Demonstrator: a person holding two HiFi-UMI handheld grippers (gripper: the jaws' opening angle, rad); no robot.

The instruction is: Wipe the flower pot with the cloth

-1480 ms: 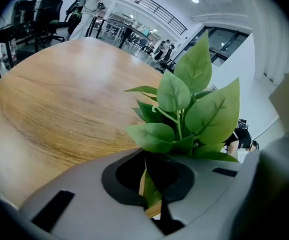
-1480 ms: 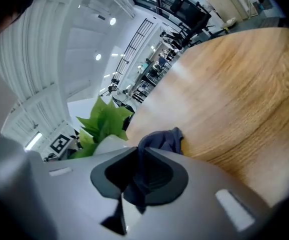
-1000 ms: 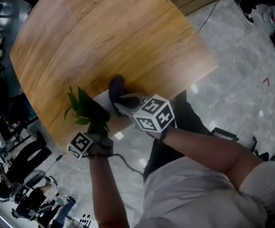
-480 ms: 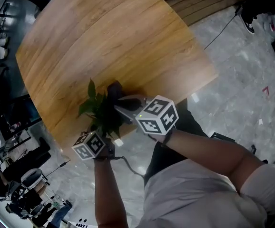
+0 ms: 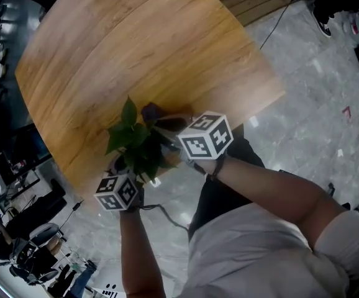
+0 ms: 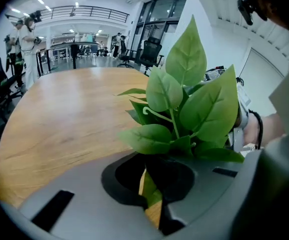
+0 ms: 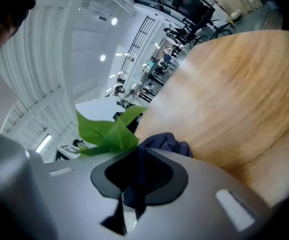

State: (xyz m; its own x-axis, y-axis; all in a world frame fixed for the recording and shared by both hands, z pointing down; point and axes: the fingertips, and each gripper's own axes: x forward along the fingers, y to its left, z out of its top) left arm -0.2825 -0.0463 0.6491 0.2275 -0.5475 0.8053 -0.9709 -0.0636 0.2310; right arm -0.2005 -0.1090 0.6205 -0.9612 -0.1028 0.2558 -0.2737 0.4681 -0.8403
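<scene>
Flower pot (image 5: 118,162), probably light and rigid, is mostly hidden under its plant (image 6: 184,109) at the near edge of the bench (image 5: 136,42); hold the rim, not the flimsy stems now pinched in the jaws of the left gripper (image 6: 147,164), while the right gripper (image 7: 137,156) has its jaws clamped on the limp cloth (image 7: 164,144).

Both arms (image 5: 260,182) reached forward, grippers close together. The left gripper (image 6: 152,196) pinched the plant (image 6: 184,99); the right gripper (image 7: 128,196) pinched the cloth (image 7: 167,144).
</scene>
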